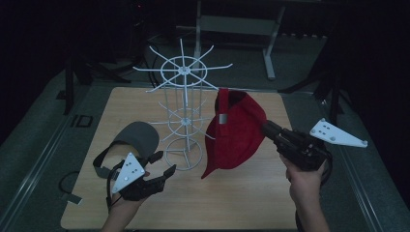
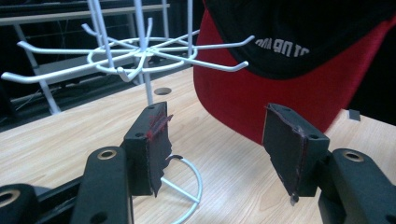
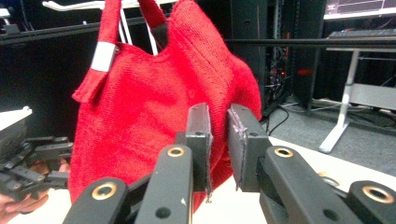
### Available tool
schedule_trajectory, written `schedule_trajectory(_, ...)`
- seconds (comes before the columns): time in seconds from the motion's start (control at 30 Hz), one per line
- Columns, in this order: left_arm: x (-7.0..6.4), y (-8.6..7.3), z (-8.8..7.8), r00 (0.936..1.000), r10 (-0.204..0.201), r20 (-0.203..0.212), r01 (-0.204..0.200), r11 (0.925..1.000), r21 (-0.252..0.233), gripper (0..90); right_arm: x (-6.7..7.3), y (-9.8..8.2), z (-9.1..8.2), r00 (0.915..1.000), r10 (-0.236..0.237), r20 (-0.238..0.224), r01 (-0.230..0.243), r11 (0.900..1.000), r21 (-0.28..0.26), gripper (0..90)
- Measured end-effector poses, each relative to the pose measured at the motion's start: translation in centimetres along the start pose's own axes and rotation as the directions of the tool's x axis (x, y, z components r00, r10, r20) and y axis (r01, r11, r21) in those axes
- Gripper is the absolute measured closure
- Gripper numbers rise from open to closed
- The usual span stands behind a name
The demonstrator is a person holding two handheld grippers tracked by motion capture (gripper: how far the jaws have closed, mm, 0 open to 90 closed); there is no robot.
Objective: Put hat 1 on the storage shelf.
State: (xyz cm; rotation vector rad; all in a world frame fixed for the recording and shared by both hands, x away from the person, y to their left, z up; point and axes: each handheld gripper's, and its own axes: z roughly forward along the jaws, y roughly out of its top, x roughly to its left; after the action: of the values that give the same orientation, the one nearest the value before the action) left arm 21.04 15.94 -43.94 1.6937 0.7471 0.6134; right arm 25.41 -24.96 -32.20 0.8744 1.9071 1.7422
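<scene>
1. While two caps are on show, just one hangs: the red cap (image 1: 235,130) dangles from an arm of the white wire rack (image 1: 183,104), at the rack's right side, brim pointing down toward the wooden table (image 1: 241,193).
2. One grey cap (image 1: 137,137) lies flat on the table at the near left, just left of the rack's ring base, its dark strap loop curling out to the left.
3. One rack stands at the table's middle, with two tiers of hooked arms, an upper wheel and a lower one.
4. Two grippers are in hand. The right gripper (image 1: 269,128) points left from the right side, its tip at the red cap's right flank. In the right gripper view its two jaws stand slightly apart with a narrow gap; the red knit (image 3: 154,112) lies just behind them, and I cannot tell whether any fabric sits in that gap.
5. The left gripper (image 1: 162,164) rests near the table's near left edge, just beside the grey cap, aimed toward the rack base. Its jaws stand well apart with nothing between them, as the left gripper view shows.
6. From the left gripper view, the red cap's black lining bears white lettering, too reversed to read.
</scene>
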Motion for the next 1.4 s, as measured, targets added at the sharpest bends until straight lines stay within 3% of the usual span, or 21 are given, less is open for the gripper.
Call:
schedule_trajectory(0.1, 0.3, -0.2, -0.3, 1.0, -0.002, -0.008, 0.002, 1.0, 0.007, 41.9, 0.0, -0.3, -0.2, 1.0, 0.006, -0.006, -0.006, 1.0, 0.005, 75.6)
schedule_trajectory(0.3, 0.7, -0.9, -1.0, 0.9996, -0.013, -0.023, 0.013, 0.9999, 0.011, 41.9, -0.2, -1.2, -0.8, 0.9998, 0.016, -0.008, -0.016, 1.0, 0.007, 59.6)
schedule_trajectory(0.53, 1.4, -2.0, -1.7, 0.9985, -0.027, -0.047, 0.028, 0.9994, 0.021, 41.9, -1.8, -2.8, -2.3, 0.9973, 0.048, 0.055, -0.049, 0.999, 0.008, 53.0)
schedule_trajectory(0.67, 2.0, -2.9, -1.7, 0.9973, -0.038, -0.062, 0.041, 0.9984, 0.04, 42.0, -2.8, -4.2, -2.7, 0.994, 0.022, 0.107, -0.028, 0.999, 0.047, 49.2)
schedule_trajectory(0.73, 2.2, -3.4, -1.7, 0.9965, -0.048, -0.068, 0.051, 0.9976, 0.047, 42.0, -3.1, -4.7, -2.7, 0.9937, 0.02, 0.11, -0.027, 0.998, 0.061, 47.7)
schedule_trajectory(0.77, 2.3, -3.6, -1.7, 0.9961, -0.052, -0.071, 0.055, 0.9973, 0.049, 42.0, -3.8, -5.8, -2.5, 0.9919, 0.017, 0.126, -0.029, 0.995, 0.095, 46.4)
schedule_trajectory(1.1, 3.7, -5.4, -1.9, 0.9925, -0.067, -0.102, 0.075, 0.9946, 0.072, 42.1, -7.8, -11.2, -2.4, 0.9753, 0.039, 0.218, -0.079, 0.981, 0.179, 32.6)
schedule_trajectory(1.23, 4.2, -6.2, -2.1, 0.9905, -0.068, -0.119, 0.077, 0.9941, 0.077, 42.1, -9.2, -13.2, -2.4, 0.9739, 0.029, 0.225, -0.081, 0.972, 0.222, 26.1)
schedule_trajectory(1.3, 4.4, -6.5, -2.2, 0.9899, -0.071, -0.123, 0.081, 0.9937, 0.077, 42.1, -9.8, -14.2, -2.4, 0.976, 0.05, 0.212, -0.101, 0.966, 0.237, 23.4)
schedule_trajectory(1.37, 5.2, -7.5, -2.5, 0.9837, -0.07, -0.166, 0.086, 0.9924, 0.089, 42.1, -10.3, -15.2, -2.4, 0.9792, 0.061, 0.193, -0.114, 0.955, 0.274, 20.1)
schedule_trajectory(1.4, 5.2, -7.5, -2.5, 0.9837, -0.07, -0.166, 0.086, 0.9924, 0.089, 42.1, -10.3, -15.2, -2.4, 0.9792, 0.061, 0.193, -0.114, 0.955, 0.274, 20.1)
